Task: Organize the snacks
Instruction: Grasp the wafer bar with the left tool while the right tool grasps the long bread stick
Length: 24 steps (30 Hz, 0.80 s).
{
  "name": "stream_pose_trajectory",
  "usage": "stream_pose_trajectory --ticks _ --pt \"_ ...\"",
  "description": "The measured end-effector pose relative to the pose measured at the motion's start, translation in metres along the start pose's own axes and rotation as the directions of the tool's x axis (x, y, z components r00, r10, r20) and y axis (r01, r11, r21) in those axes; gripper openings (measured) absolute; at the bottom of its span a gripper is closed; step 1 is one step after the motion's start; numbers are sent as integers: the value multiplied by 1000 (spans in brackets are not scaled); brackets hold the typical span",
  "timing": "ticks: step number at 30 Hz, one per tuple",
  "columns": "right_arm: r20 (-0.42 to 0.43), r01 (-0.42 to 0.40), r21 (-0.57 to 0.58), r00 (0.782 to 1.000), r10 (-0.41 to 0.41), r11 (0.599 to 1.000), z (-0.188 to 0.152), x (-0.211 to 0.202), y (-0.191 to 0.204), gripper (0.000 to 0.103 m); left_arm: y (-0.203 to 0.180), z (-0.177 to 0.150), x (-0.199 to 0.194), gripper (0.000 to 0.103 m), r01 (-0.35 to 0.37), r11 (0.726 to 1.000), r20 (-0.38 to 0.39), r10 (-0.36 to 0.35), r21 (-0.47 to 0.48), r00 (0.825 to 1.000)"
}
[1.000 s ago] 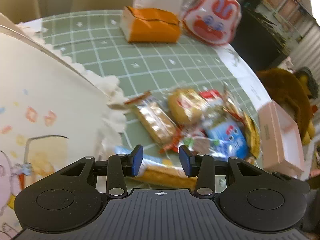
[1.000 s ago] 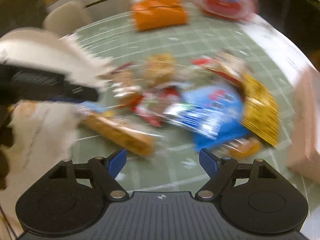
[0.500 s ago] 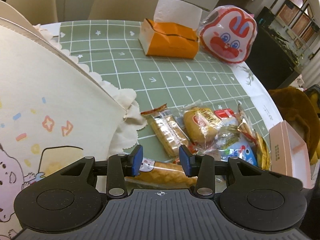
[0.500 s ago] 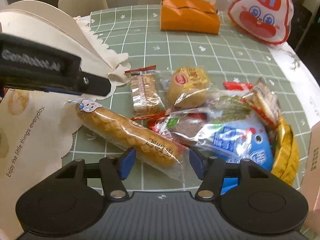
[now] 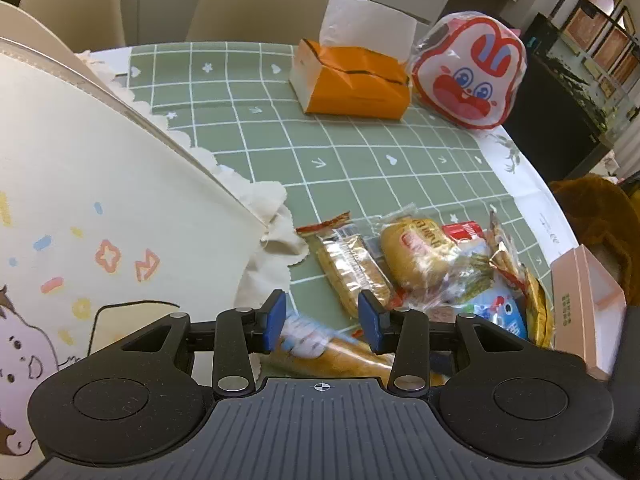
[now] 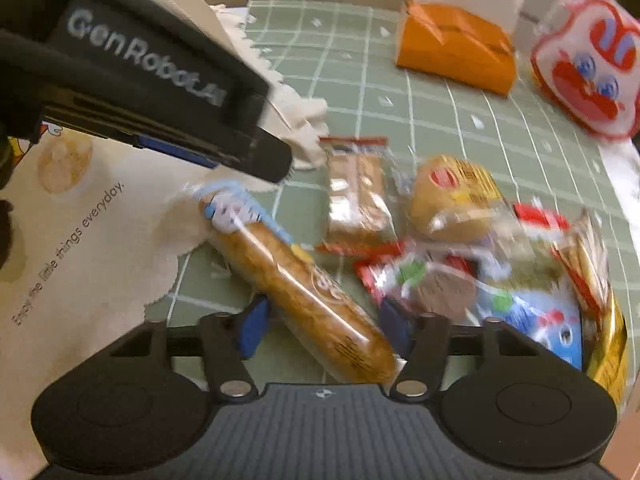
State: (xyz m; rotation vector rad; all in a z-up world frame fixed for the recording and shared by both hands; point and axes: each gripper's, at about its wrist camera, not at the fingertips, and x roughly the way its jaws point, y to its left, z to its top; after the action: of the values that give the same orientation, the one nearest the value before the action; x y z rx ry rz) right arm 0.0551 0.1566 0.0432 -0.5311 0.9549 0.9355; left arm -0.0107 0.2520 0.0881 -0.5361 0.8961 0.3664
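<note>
Clear plastic wraps the long bread stick [image 6: 296, 296], which lies on the green checked tabletop [image 6: 440, 128] beside the cream bag [image 6: 80, 240]. The right tool [image 6: 326, 330] has just been closing, its blue pads either side of the stick's near end; actual contact is unclear. The left tool [image 5: 322, 322] hangs partly open above, empty.

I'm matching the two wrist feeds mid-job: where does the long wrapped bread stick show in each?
Left wrist: the long bread stick lies at bottom centre, mostly hidden behind the tool body.
Right wrist: it runs diagonally across lower centre, its near end between the right tool's fingers.
Shared landmark: the orange tissue box at the table's far side.
</note>
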Motion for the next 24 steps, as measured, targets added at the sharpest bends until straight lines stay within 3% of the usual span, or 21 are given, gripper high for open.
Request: stream_pose_trajectory --ticks 3,11,13,15,17,21,24 --pt "-34 -40 106 998 44 994 -12 -12 -26 38 1 1 4 45 11 1000 -2 -11 -12 1000" --pt "-30 -6 388 999 19 922 -95 -60 -87 37 2 17 38 45 21 986 -8 -23 -167 1000" --pt "-17 17 453 1000 -11 892 -119 -73 -99 37 -12 24 46 45 4 993 13 -2 -118 1000" --pt "-13 40 517 999 -39 855 -142 -80 -110 37 -32 31 57 45 -45 999 60 45 8 997" --pt "-12 68 579 997 -75 812 -162 -88 -122 37 -42 32 73 45 -89 990 51 84 106 995" --pt "10 94 678 990 -137 729 -198 -106 -139 37 -44 19 79 43 -86 982 8 86 166 996" --pt "17 100 724 987 -163 682 -214 -110 -148 39 -47 -2 68 40 -27 987 -31 32 159 999"
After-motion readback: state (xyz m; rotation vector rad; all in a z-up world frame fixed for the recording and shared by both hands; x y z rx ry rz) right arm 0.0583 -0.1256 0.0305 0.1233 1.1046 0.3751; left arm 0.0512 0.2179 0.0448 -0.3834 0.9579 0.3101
